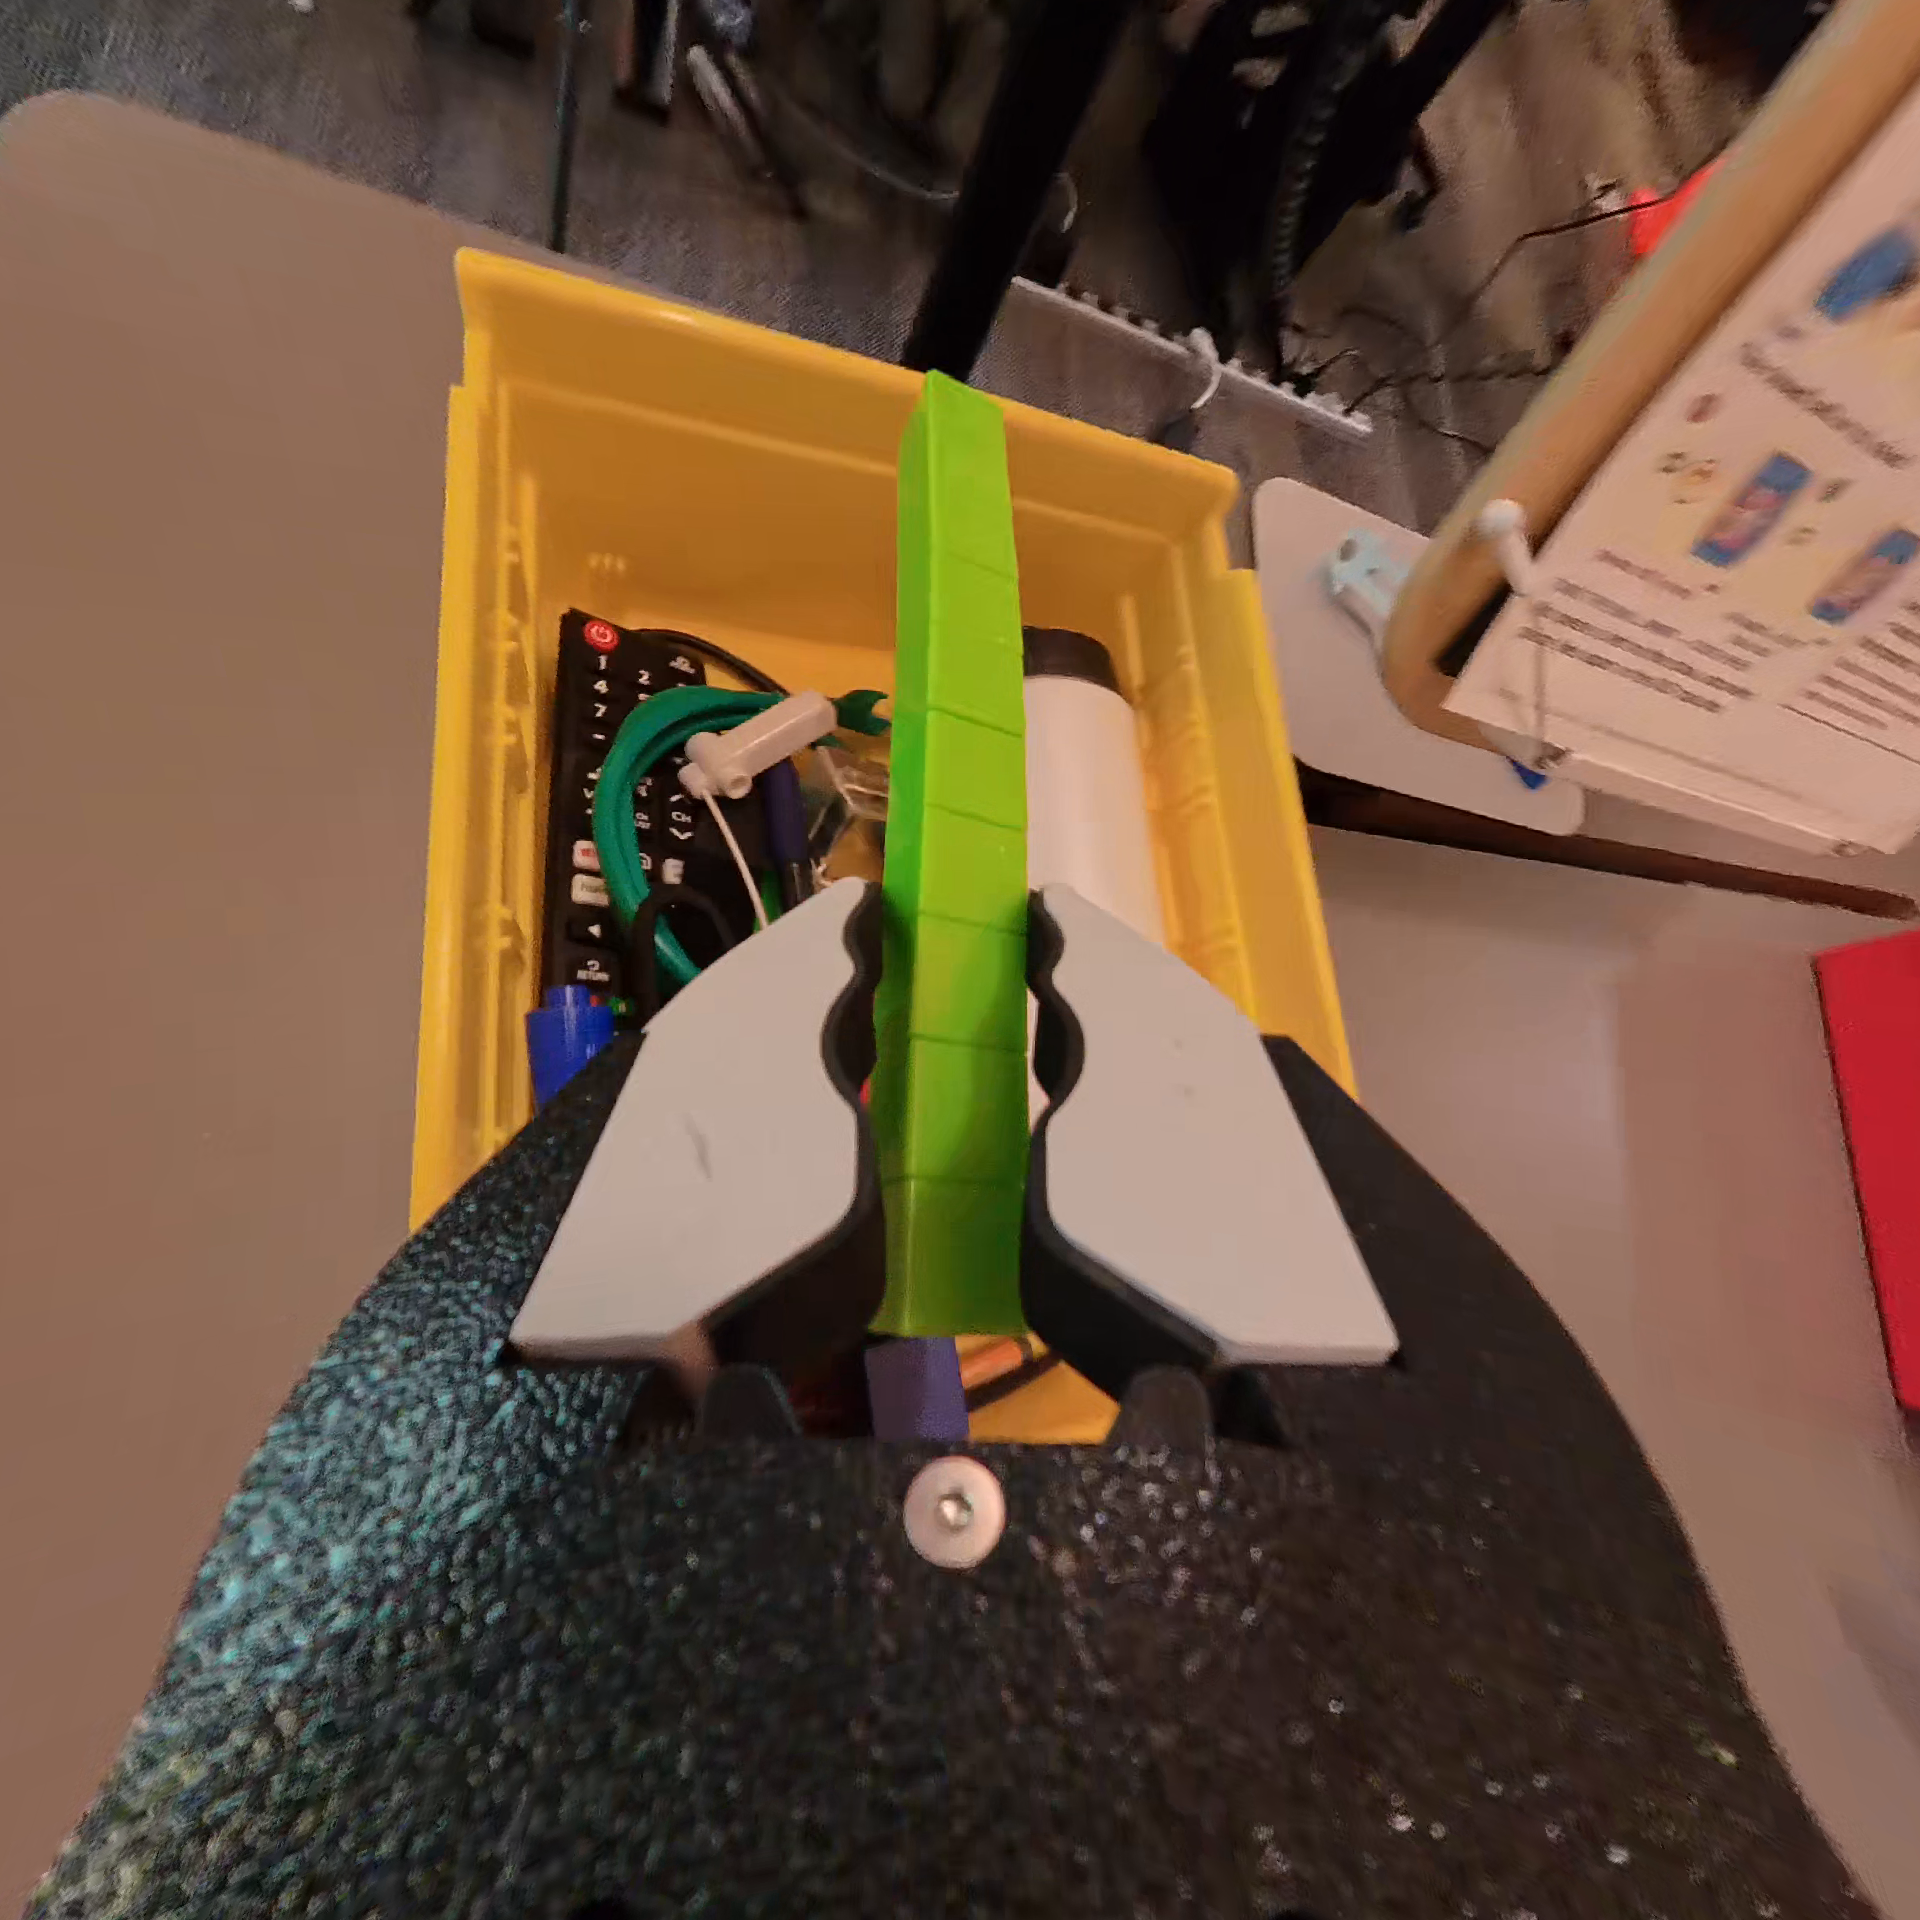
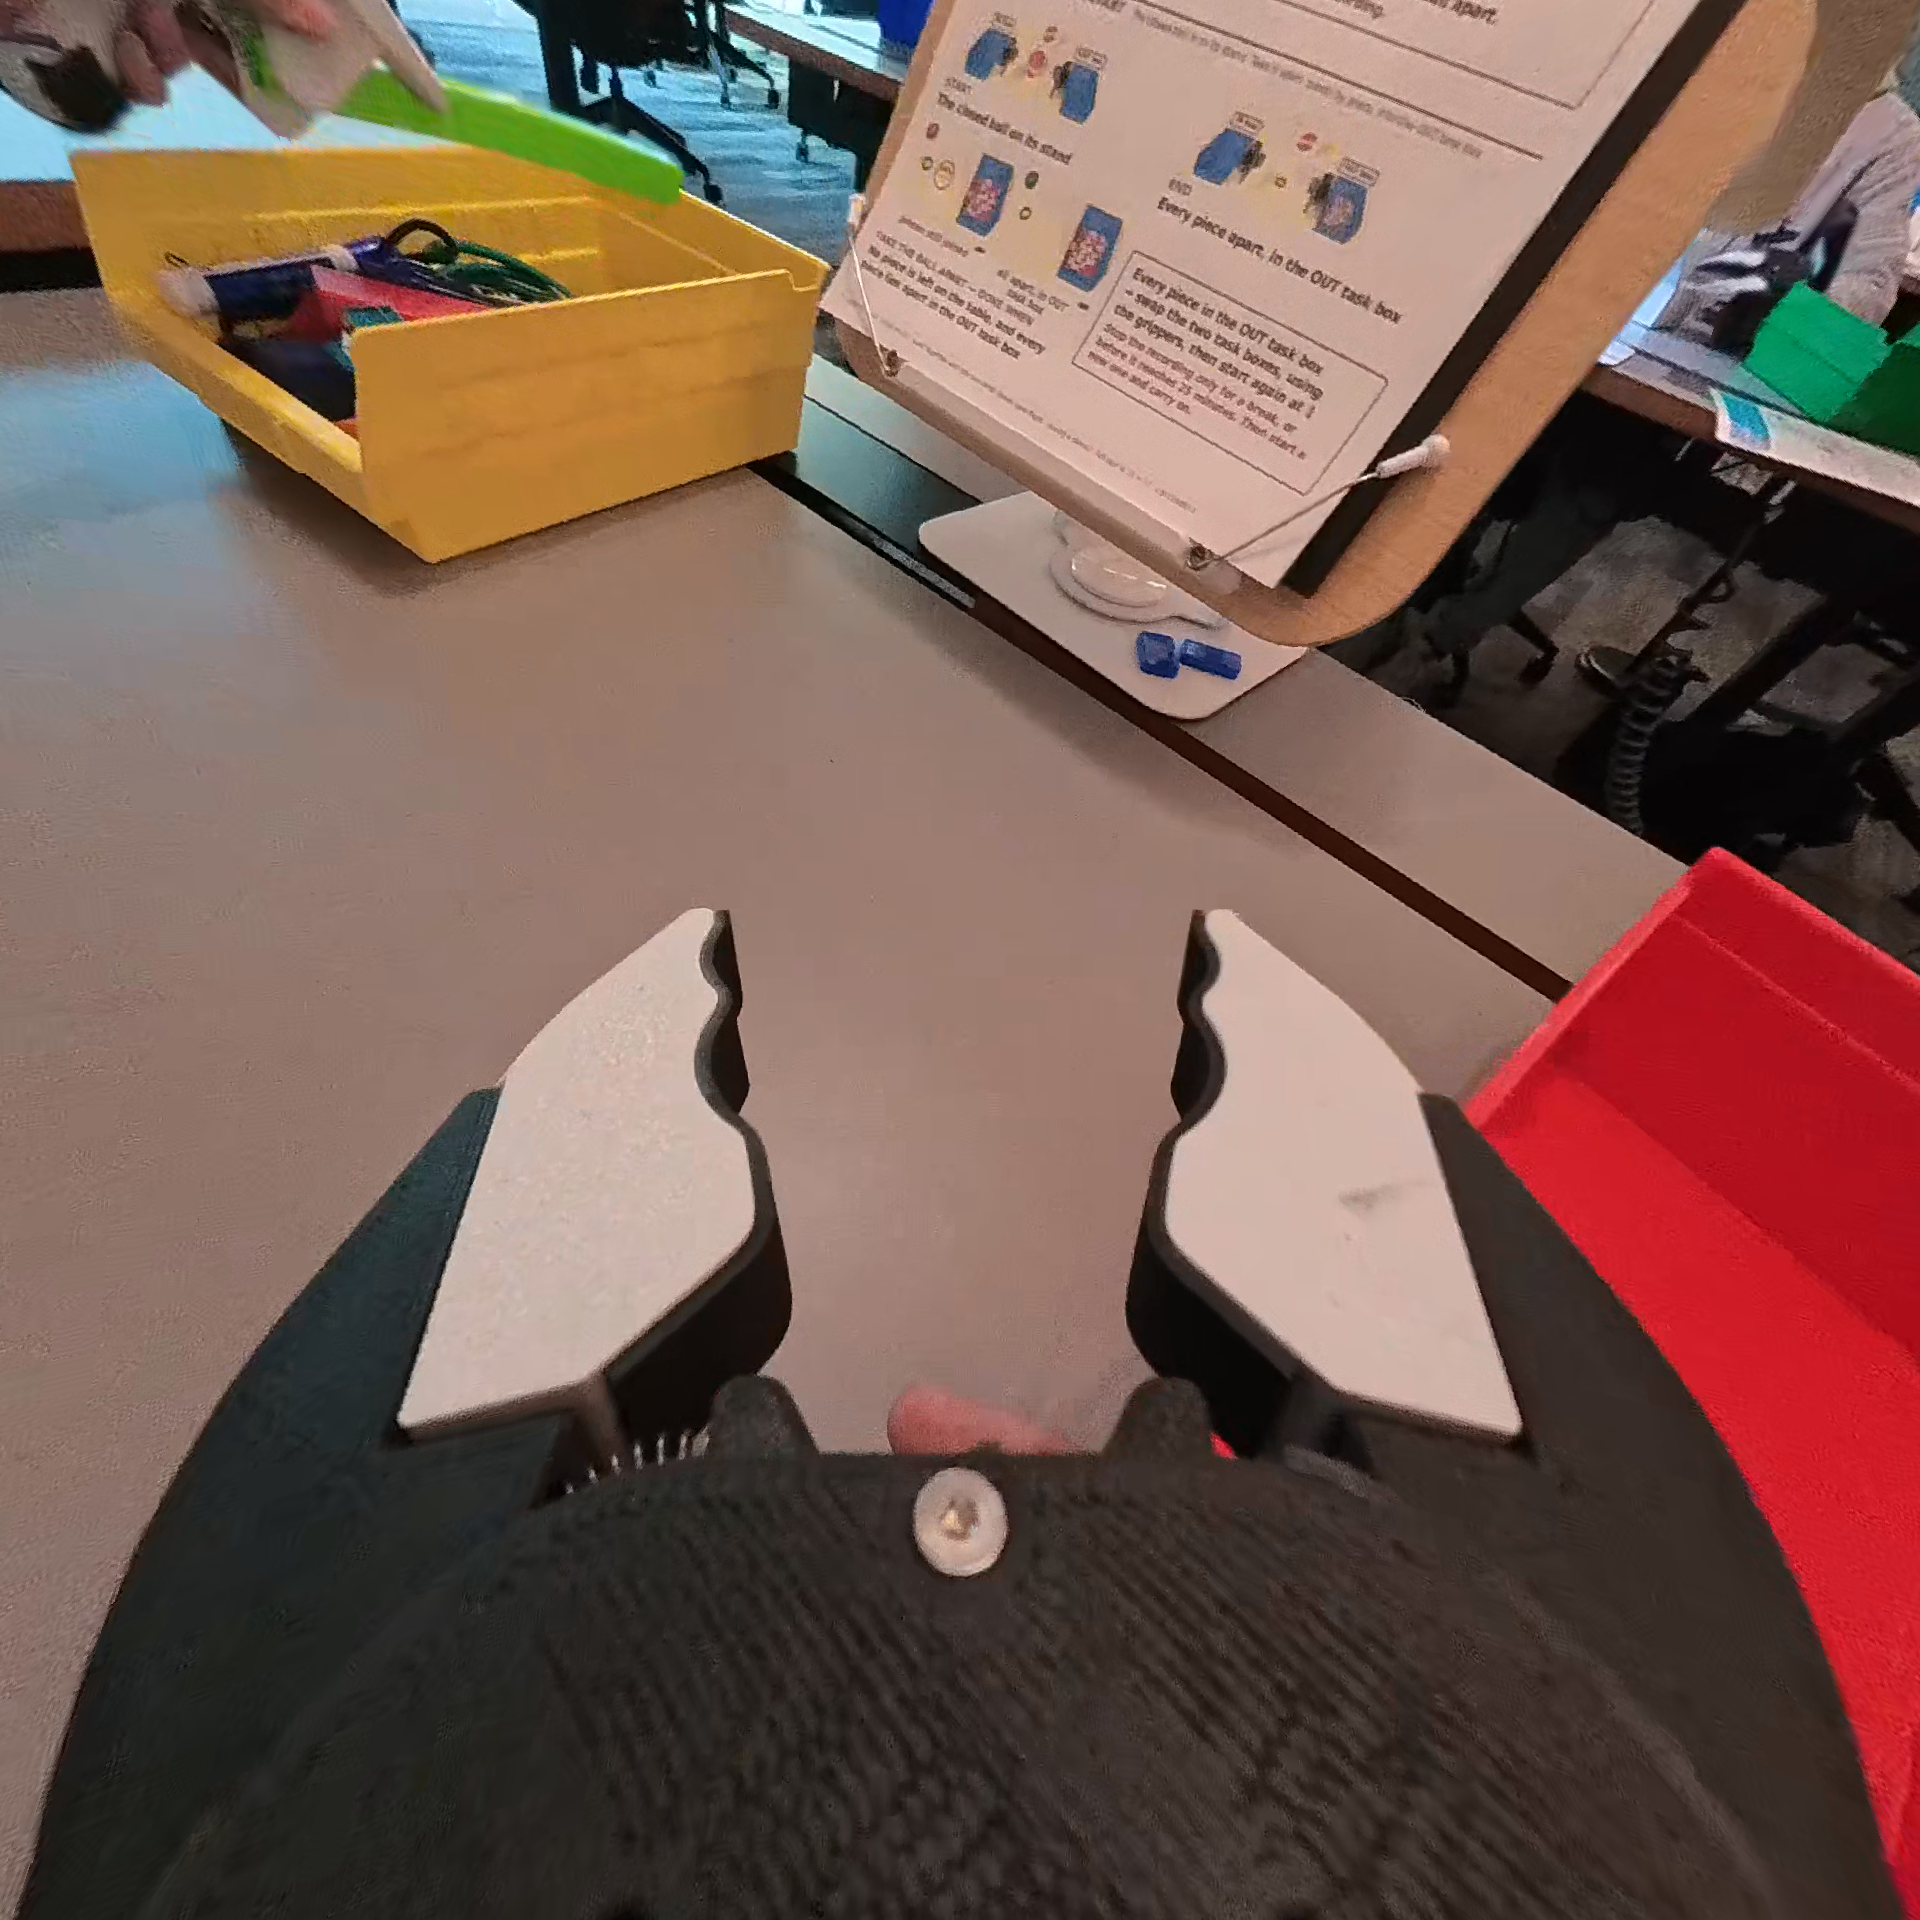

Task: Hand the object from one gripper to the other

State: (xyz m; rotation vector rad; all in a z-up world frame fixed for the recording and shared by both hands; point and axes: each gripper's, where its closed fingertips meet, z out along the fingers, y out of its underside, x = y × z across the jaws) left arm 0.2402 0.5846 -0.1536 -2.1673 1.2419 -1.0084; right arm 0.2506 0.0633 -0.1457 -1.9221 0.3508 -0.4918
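My left gripper (image 1: 951, 914) is shut on a long bright green segmented bar (image 1: 951, 790) that sticks out forward past the fingertips, above the yellow bin (image 1: 468, 727). The same bar (image 2: 520, 130) shows in the right wrist view at the top left, held by the left gripper (image 2: 322, 73) over the yellow bin (image 2: 582, 395). My right gripper (image 2: 961, 935) is open and empty, low over the grey table (image 2: 520, 779), well apart from the bar.
The yellow bin holds a black remote (image 1: 603, 790), a green cable (image 1: 644, 779), a white cylinder (image 1: 1091, 790) and other small items. A red bin (image 2: 1714, 1195) stands at the right. A document stand with a printed sheet (image 2: 1195, 260) stands at the table's far edge. Spacing between my two grippers at the tips: around 55 cm.
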